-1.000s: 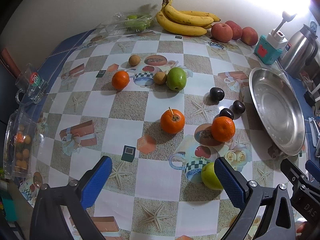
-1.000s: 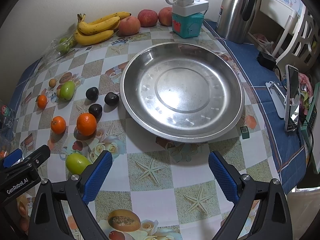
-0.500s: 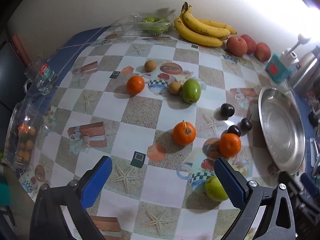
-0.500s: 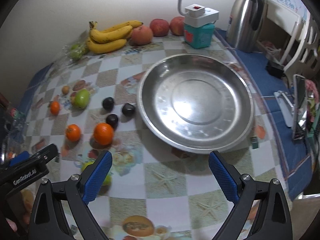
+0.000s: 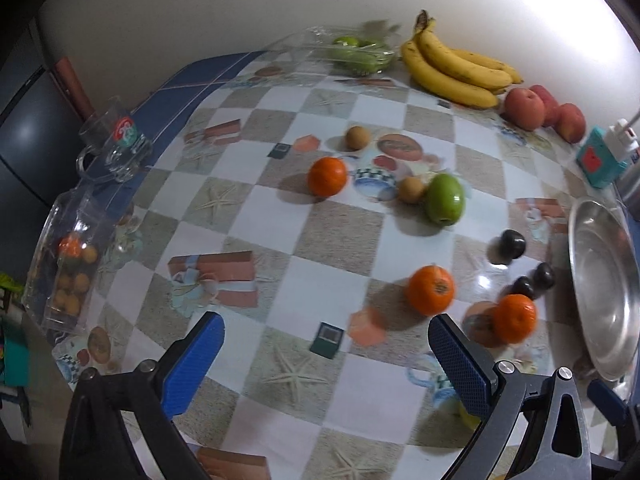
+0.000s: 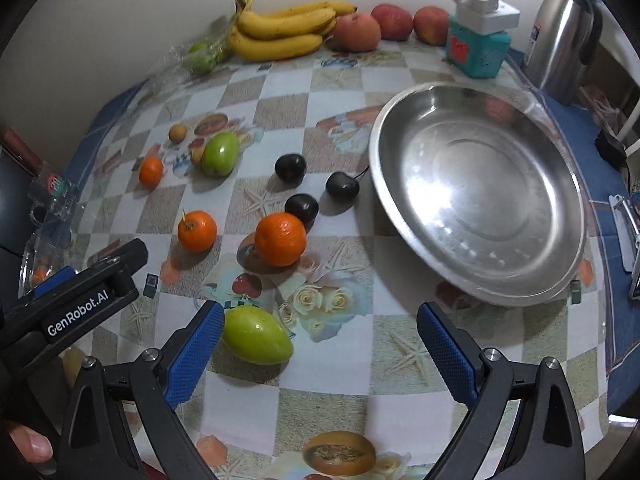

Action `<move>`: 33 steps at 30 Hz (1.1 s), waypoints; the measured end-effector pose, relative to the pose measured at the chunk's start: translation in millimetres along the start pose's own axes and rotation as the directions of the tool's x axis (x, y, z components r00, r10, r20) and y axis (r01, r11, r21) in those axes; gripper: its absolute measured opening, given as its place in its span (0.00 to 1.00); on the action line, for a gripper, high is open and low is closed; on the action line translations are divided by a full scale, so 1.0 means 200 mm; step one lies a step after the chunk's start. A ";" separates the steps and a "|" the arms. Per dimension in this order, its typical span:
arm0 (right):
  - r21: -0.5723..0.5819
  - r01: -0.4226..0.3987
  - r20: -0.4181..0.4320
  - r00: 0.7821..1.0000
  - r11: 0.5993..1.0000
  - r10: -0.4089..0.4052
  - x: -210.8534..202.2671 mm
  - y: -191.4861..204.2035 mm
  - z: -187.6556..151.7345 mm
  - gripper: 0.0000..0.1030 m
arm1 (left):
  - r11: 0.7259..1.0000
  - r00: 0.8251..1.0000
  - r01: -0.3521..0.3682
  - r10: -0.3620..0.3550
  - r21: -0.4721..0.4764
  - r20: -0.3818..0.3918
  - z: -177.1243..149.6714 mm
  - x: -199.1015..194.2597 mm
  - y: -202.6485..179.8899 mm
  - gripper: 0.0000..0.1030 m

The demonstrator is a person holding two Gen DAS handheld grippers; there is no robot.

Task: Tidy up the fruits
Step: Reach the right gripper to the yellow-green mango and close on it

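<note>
Loose fruit lies on the checked tablecloth: three oranges (image 6: 280, 239), (image 6: 197, 231), (image 6: 151, 171), two green mangoes (image 6: 256, 335), (image 6: 220, 153), three dark plums (image 6: 290, 167) and two small brown fruits (image 5: 357, 137). An empty steel plate (image 6: 480, 196) sits to the right. My right gripper (image 6: 320, 344) is open and empty, its left finger beside the near mango. My left gripper (image 5: 326, 354) is open and empty above the table's front; its body shows in the right wrist view (image 6: 76, 300).
Bananas (image 6: 284, 26), three red apples (image 6: 356, 32) and a bag of green fruit (image 5: 360, 52) line the back wall. A teal box (image 6: 478, 46) and steel kettle (image 6: 560, 36) stand back right. A glass mug (image 5: 116, 146) and clear jar (image 5: 68, 272) stand at the left edge.
Both grippers have swung left: the fruit and plate have shifted right in each view. The right gripper has come closer to the near green mango. Both stay open and empty.
</note>
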State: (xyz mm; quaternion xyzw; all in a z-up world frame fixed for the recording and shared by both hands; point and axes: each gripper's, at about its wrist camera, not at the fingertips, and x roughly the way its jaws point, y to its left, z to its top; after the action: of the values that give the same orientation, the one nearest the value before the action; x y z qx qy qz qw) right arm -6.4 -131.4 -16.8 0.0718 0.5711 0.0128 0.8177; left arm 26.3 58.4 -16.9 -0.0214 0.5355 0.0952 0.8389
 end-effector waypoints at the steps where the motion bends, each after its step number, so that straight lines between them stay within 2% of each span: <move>1: 0.005 -0.010 -0.011 1.000 1.000 0.010 0.01 0.01 0.00 0.94 | 1.000 1.000 -0.003 0.003 -0.001 -0.001 0.00 0.01 0.01 1.00; 8: 0.056 -0.021 -0.084 0.996 0.998 0.026 0.12 0.10 -0.02 0.94 | 1.000 1.000 -0.016 0.016 0.015 -0.021 -0.01 0.05 0.04 1.00; 12: 0.032 -0.006 -0.116 0.993 0.999 0.010 0.16 0.15 -0.04 0.94 | 1.000 0.999 -0.022 0.022 -0.006 -0.040 -0.01 0.07 0.07 1.00; 17: 0.043 -0.002 -0.130 0.991 0.999 0.007 0.19 0.17 -0.05 0.94 | 1.000 0.999 -0.018 0.017 -0.016 -0.043 -0.01 0.08 0.09 1.00; 25: -0.023 0.019 -0.137 0.990 1.000 -0.022 0.26 0.26 -0.06 0.93 | 1.000 0.998 -0.015 0.015 -0.001 -0.063 -0.02 0.11 0.07 1.00; 27: -0.040 0.015 -0.133 0.991 0.999 -0.021 0.27 0.28 -0.06 0.90 | 1.000 0.998 -0.014 0.014 -0.003 -0.068 -0.01 0.11 0.07 1.00; 29: -0.051 0.015 -0.133 0.991 0.999 -0.022 0.28 0.30 -0.06 0.78 | 1.000 0.997 -0.015 0.015 -0.003 -0.071 -0.02 0.12 0.07 1.00; 33: -0.048 0.009 -0.166 0.986 0.999 -0.017 0.32 0.31 -0.06 0.71 | 1.000 0.997 -0.017 0.017 0.000 -0.079 -0.02 0.13 0.07 1.00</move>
State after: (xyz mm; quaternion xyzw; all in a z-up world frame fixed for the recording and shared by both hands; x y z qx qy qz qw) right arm 7.7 -63.2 -72.2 0.0476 0.6375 0.0266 0.7685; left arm 30.7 75.5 -40.3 -0.0207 0.5683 0.1016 0.8163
